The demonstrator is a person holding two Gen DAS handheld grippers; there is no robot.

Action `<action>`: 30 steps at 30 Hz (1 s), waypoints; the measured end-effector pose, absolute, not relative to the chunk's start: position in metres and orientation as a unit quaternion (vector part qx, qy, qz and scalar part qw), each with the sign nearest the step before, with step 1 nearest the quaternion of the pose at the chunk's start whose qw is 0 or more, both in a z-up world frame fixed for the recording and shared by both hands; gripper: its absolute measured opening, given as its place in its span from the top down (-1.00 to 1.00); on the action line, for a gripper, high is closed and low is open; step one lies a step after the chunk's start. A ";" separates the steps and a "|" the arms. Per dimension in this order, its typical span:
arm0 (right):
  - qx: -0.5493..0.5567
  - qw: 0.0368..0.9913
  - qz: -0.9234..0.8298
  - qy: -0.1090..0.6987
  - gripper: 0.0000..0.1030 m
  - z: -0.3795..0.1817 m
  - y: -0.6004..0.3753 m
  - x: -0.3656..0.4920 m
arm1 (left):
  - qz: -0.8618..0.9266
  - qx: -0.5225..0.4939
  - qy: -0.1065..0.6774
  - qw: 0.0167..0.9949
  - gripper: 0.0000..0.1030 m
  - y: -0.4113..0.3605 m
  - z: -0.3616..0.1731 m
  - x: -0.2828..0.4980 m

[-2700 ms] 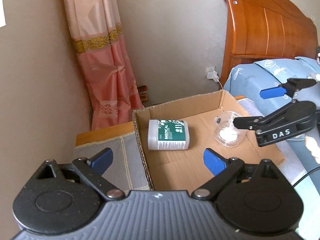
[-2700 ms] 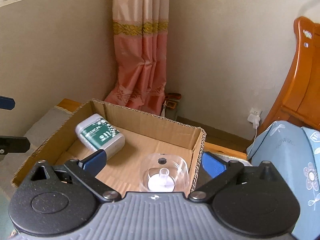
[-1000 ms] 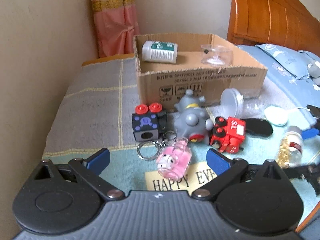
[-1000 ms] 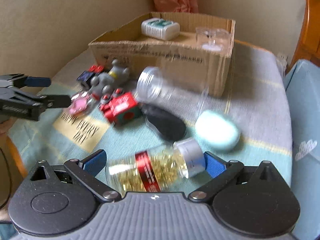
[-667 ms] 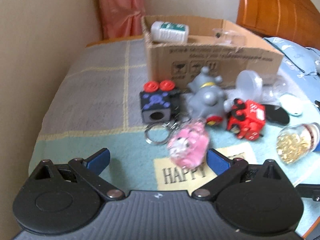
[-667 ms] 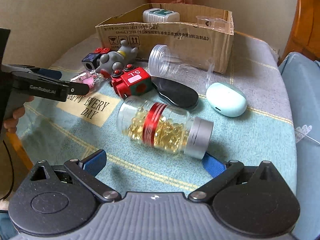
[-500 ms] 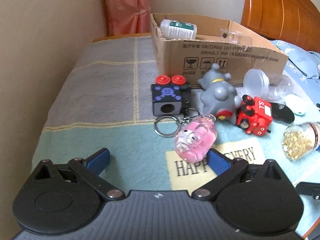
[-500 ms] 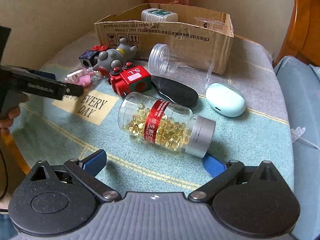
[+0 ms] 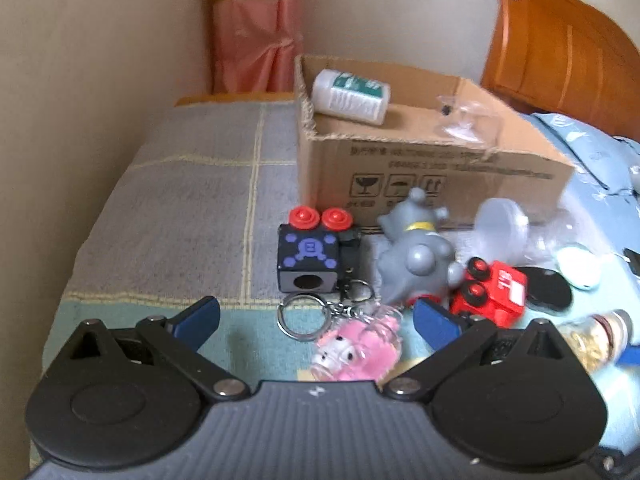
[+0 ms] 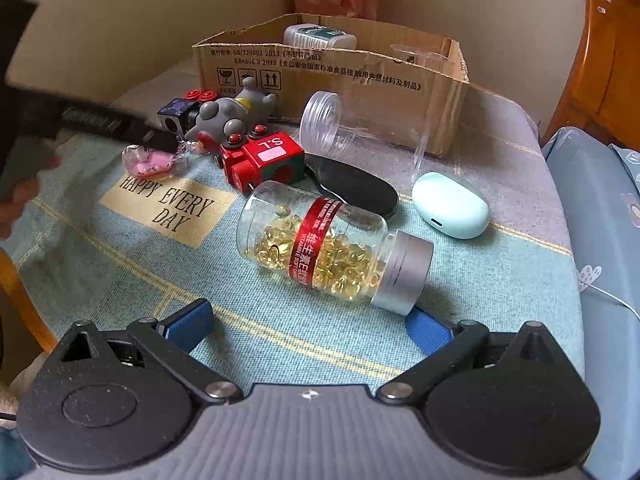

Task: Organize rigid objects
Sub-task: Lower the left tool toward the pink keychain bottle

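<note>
**Both tools drop from the box to the loose items**

Seconds ago both cameras looked down into the cardboard box [image 10: 332,76]; now they sit low over the cloth-covered surface [image 10: 120,264], each lined up on a piece still outside it. That suggests a fresh pick is starting, with two items already boxed: the white medical bottle [image 9: 351,96] and a clear plastic piece [image 9: 468,120].

The left tool [image 9: 316,322] is spread wide and holds nothing. The pink pig keychain [image 9: 356,350] lies between its blue fingertips [image 9: 198,318], and over the last half second it has slid closer to the camera. In the right wrist view one left finger appears to reach the keychain, though blur hides whether it touches.

The right tool [image 10: 304,326] is likewise spread and empty. The capsule bottle [image 10: 332,250] lies on its side just ahead, its silver cap close to the right-hand fingertip; contact cannot be told.

Still waiting near the box: the black cube [image 9: 308,258], grey toy [image 9: 416,258], red toy [image 10: 262,160], clear jar [image 10: 360,128], black case [image 10: 352,190] and mint case [image 10: 450,204]
</note>
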State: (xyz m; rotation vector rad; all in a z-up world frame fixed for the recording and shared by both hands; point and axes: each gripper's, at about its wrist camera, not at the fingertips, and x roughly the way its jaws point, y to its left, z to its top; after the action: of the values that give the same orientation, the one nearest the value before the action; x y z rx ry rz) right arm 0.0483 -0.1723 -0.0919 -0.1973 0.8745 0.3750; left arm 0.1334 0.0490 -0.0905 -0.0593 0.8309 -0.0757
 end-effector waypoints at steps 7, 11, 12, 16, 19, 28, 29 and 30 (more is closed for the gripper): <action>-0.094 0.887 0.181 0.415 -1.00 -0.092 -0.173 0.047 | -0.028 -0.022 0.421 0.906 -0.98 0.067 -0.103 0.115; -0.093 0.889 0.181 0.410 -1.00 -0.093 -0.173 0.046 | -0.021 0.007 0.421 0.907 -0.98 0.072 -0.102 0.101; -0.093 0.889 0.181 0.409 -1.00 -0.093 -0.174 0.046 | -0.019 0.009 0.422 0.906 -0.98 0.072 -0.102 0.099; -0.092 0.891 0.181 0.406 -1.00 -0.093 -0.174 0.045 | -0.021 -0.003 0.422 0.907 -0.93 0.067 -0.100 0.098; -0.092 0.891 0.181 0.407 -1.00 -0.093 -0.174 0.045 | -0.019 -0.014 0.419 0.907 -0.78 0.061 -0.096 0.099; -0.092 0.892 0.183 0.402 -1.00 -0.093 -0.175 0.045 | -0.016 -0.037 0.419 0.907 -0.04 0.050 -0.091 0.106; -0.092 0.892 0.183 0.402 -1.00 -0.093 -0.175 0.045 | -0.016 -0.041 0.420 0.906 -0.04 0.051 -0.091 0.106; -0.092 0.893 0.183 0.401 -1.00 -0.093 -0.175 0.044 | -0.017 -0.043 0.421 0.906 -0.04 0.052 -0.091 0.106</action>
State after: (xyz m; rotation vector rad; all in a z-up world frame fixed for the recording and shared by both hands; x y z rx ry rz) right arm 0.0445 -0.1746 -0.0929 -0.1905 0.8328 0.3802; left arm 0.1059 0.0523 -0.0910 -0.0894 0.8690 -0.0360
